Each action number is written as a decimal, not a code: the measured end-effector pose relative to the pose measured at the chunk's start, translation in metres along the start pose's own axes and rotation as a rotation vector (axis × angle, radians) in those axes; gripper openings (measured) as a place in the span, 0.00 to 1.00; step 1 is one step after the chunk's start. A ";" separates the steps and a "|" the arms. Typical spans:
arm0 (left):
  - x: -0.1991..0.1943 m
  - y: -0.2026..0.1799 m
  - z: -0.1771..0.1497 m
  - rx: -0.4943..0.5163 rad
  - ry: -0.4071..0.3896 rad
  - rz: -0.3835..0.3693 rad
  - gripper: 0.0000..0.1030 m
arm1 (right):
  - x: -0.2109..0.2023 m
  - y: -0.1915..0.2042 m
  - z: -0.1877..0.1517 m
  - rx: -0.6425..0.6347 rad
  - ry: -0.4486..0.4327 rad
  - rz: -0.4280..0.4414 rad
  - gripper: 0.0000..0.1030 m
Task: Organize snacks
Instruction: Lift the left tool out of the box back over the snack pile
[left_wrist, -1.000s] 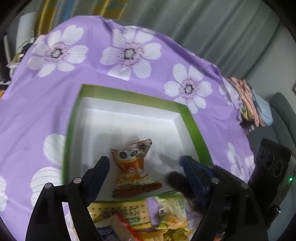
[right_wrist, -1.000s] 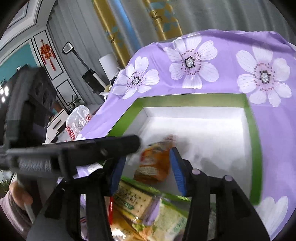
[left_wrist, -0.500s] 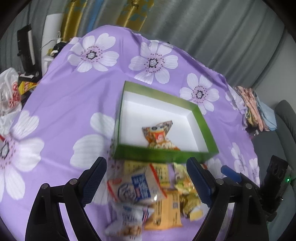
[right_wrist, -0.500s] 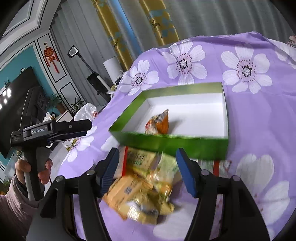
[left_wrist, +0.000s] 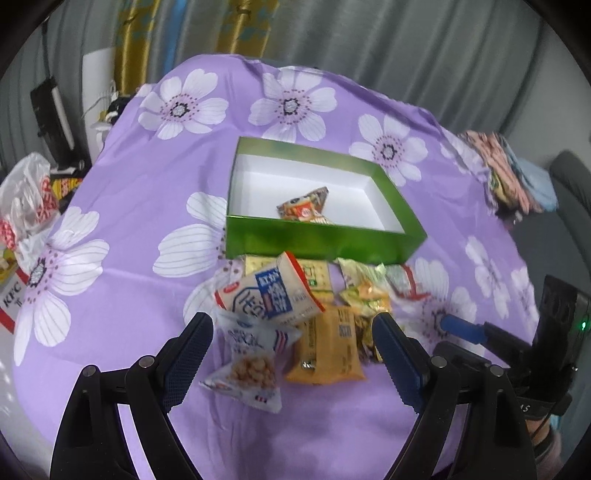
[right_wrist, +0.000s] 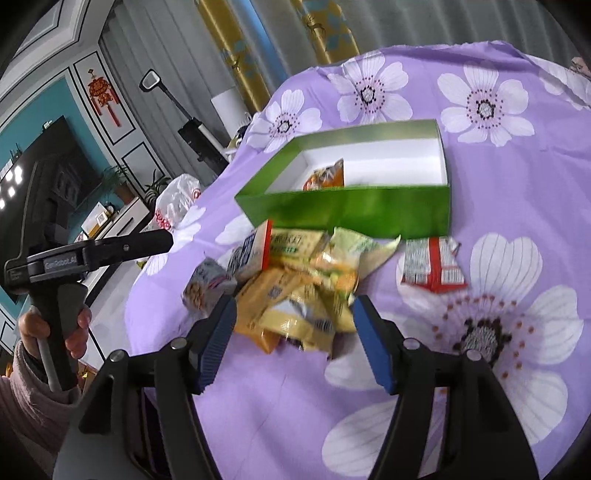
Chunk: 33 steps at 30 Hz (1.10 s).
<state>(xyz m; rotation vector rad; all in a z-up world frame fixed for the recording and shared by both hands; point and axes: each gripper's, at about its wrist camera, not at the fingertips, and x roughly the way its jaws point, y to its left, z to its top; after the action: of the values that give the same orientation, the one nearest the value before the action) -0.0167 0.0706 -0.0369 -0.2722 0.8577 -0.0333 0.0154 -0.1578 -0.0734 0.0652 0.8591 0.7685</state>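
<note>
A green box (left_wrist: 325, 242) with a white inside stands on the purple flowered cloth; it also shows in the right wrist view (right_wrist: 354, 212). One orange panda snack packet (left_wrist: 304, 210) lies inside it (right_wrist: 327, 177). A pile of snack packets (left_wrist: 295, 314) lies in front of the box (right_wrist: 295, 291). A red and white packet (right_wrist: 432, 266) lies apart to the right. My left gripper (left_wrist: 293, 360) is open and empty, above the near side of the pile. My right gripper (right_wrist: 293, 339) is open and empty, just before the pile.
The purple cloth (left_wrist: 129, 229) covers a table whose left edge drops off. A white plastic bag (left_wrist: 26, 199) sits past that edge. Folded cloths (left_wrist: 513, 181) lie at the far right. The left gripper's handle and hand (right_wrist: 59, 280) show at the left.
Both grippers have pulled back from over the box toward me. The panda packet stays in the box. The snack pile is now in full view before both grippers.
</note>
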 end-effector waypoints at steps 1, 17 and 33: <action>-0.002 -0.006 -0.003 0.020 -0.010 0.025 0.85 | 0.000 0.001 -0.002 0.001 0.004 0.000 0.65; -0.006 -0.044 -0.021 0.132 -0.019 0.084 0.86 | -0.014 0.013 -0.014 -0.039 -0.007 -0.005 0.75; 0.010 -0.060 -0.023 0.170 0.023 0.069 0.86 | -0.004 0.009 -0.021 -0.044 0.021 -0.017 0.76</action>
<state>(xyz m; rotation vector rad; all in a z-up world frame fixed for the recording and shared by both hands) -0.0229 0.0057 -0.0438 -0.0833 0.8807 -0.0447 -0.0064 -0.1587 -0.0810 0.0104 0.8614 0.7736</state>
